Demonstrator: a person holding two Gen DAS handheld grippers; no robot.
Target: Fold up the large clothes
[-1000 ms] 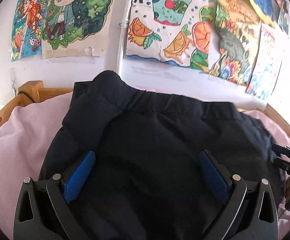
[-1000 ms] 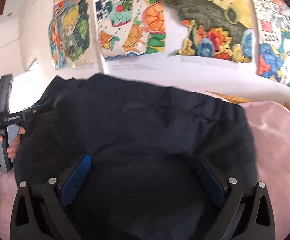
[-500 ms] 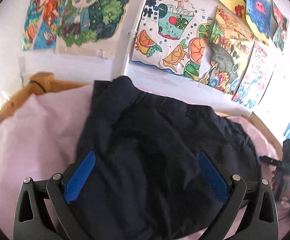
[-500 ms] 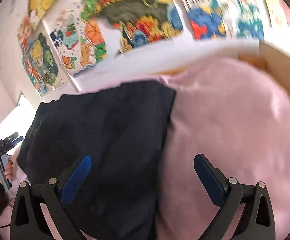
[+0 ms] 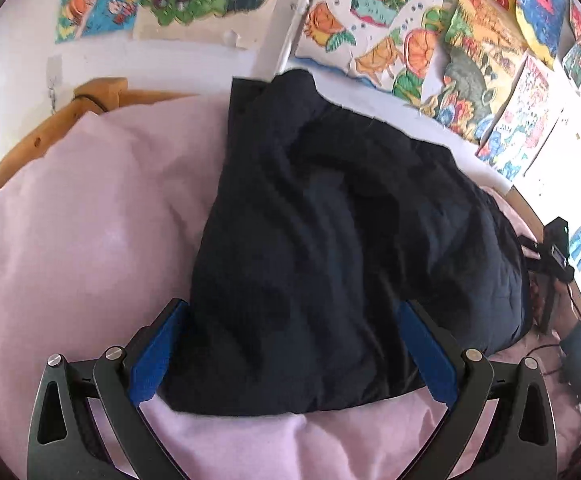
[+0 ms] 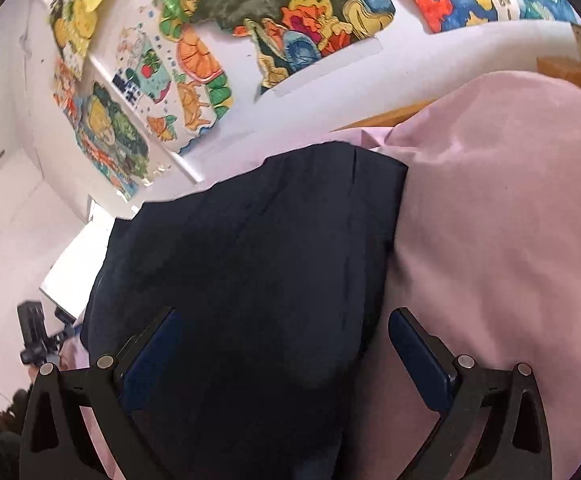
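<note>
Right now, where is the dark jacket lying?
The dark jacket lies on the pink bedding, centre in the left wrist view, its far end near the wall drawings.

Dark navy padded jacket (image 5: 330,248), folded into rumpled bundle, lying on pink bedding w/ collar end toward wall.

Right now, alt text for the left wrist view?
A dark jacket lies folded on a pink bedsheet, between the open fingers of the left gripper. Colourful drawings cover the wall behind; the right gripper shows at the right edge.
</note>
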